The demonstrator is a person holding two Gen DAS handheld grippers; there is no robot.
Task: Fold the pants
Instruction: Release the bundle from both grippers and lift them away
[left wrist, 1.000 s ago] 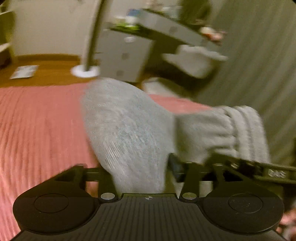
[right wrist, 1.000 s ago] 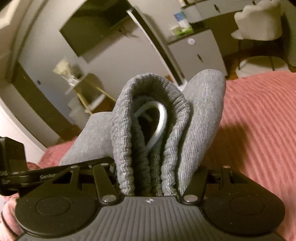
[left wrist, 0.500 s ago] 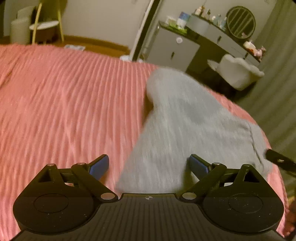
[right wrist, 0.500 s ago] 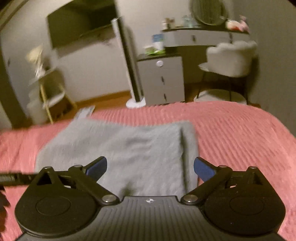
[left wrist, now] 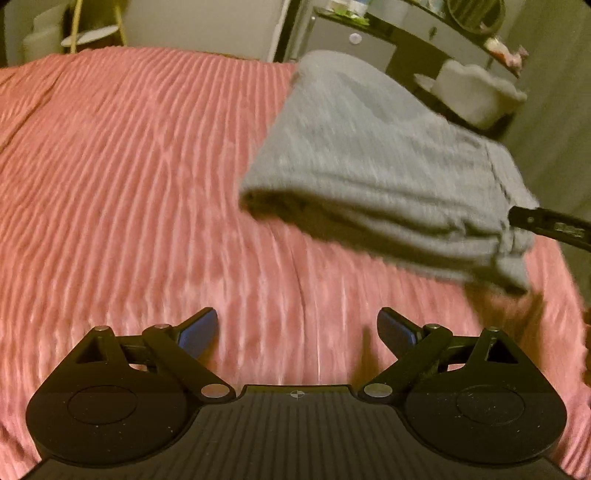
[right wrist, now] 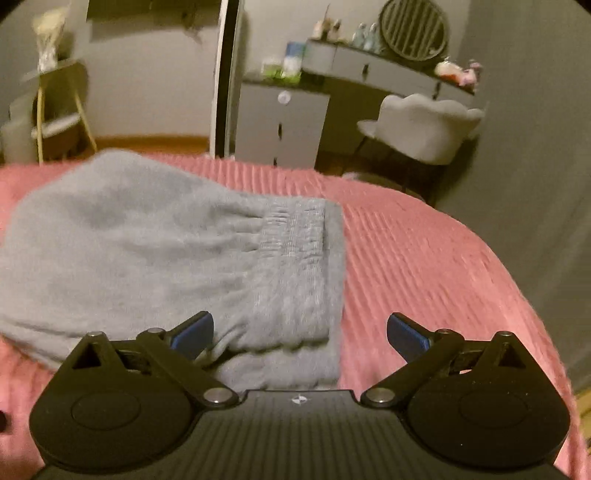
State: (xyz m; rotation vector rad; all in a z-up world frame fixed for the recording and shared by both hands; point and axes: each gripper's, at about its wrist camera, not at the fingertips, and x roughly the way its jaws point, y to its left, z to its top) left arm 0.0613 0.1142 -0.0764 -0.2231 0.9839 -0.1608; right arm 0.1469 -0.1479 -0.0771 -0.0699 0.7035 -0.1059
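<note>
The grey pants (left wrist: 373, 162) lie folded in a thick stack on the pink bedspread (left wrist: 129, 177). In the right wrist view the pants (right wrist: 155, 254) lie flat with the ribbed waistband (right wrist: 295, 236) on top at the right. My left gripper (left wrist: 297, 328) is open and empty, over bare bedspread to the left of and nearer than the stack. My right gripper (right wrist: 300, 330) is open and empty, just in front of the stack's near edge. Part of the right gripper (left wrist: 550, 225) shows at the right edge of the left wrist view.
The bed's far edge faces a grey cabinet (right wrist: 280, 125), a dresser with a round mirror (right wrist: 415, 29), and a white chair (right wrist: 421, 125). A standing mirror (right wrist: 223, 77) and a gold-legged side table (right wrist: 59, 110) stand by the wall. A grey curtain (right wrist: 535, 110) hangs at the right.
Both grippers were shut on the pants a second ago. They opened, let the folded pants drop onto the bed, and drew back from the stack.
</note>
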